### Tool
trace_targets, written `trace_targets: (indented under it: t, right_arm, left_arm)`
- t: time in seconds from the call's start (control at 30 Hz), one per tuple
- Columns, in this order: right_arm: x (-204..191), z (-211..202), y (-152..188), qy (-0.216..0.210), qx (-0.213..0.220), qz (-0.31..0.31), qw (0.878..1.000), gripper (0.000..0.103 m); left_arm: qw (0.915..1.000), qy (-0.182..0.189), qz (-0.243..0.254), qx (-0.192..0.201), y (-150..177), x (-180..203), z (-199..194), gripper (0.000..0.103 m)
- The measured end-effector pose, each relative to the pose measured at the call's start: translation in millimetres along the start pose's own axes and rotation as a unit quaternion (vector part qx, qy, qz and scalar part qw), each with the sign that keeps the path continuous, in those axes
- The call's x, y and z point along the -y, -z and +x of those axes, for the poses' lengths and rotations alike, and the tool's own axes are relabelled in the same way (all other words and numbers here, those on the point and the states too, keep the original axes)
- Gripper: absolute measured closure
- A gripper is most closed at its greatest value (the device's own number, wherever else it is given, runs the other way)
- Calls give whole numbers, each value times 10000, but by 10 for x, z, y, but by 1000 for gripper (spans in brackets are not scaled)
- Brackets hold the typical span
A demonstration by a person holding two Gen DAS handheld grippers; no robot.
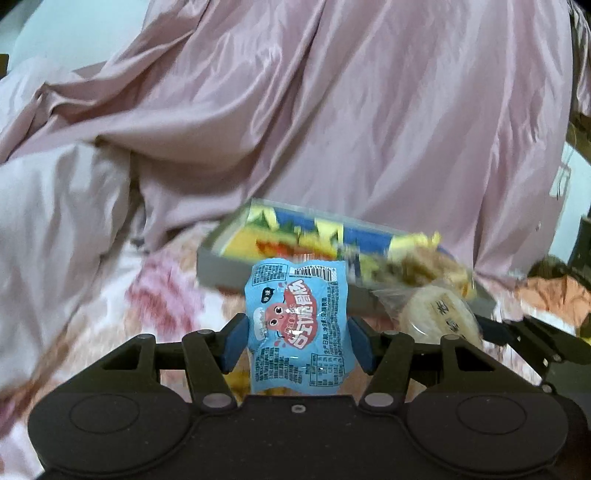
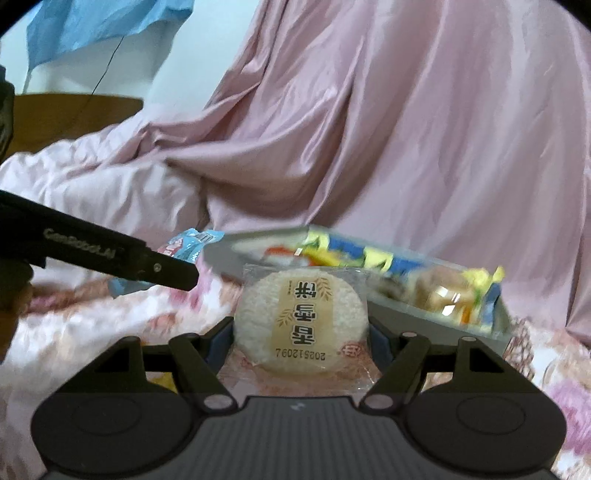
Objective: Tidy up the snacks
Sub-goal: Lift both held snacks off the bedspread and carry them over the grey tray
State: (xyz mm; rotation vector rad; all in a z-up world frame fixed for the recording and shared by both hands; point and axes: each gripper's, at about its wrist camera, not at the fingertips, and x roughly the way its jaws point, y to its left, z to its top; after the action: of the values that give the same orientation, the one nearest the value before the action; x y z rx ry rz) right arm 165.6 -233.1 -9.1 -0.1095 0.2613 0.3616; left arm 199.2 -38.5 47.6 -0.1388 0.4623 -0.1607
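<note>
Both pouch [image 1: 299, 325] and cake [image 2: 301, 319] sit between tool pads.

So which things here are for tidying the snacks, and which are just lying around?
For the job:
- blue snack packet, gripped in the left claw
- round rice cake, gripped in the right claw
- grey tray with snacks already inside

Just lying about:
- pink satin sheet
- flowery bedcover
- blue bag up top

Black tool [image 1: 297, 332], blue pads [image 1: 233, 341], silver screws
</note>
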Motion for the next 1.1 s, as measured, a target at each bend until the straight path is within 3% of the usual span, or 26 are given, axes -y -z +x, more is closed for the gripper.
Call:
trace_targets:
  t: [0.5,1.1]
  right_arm:
    - [487,598,-558,298,215,177,9992,26]
    - [546,998,-523,330,-204,233,9990,26]
  left_arm:
    - [9999,-43,-42,149,-657,52,720,42]
    - [9994,-192,-190,-206,-692,-23,1223,42]
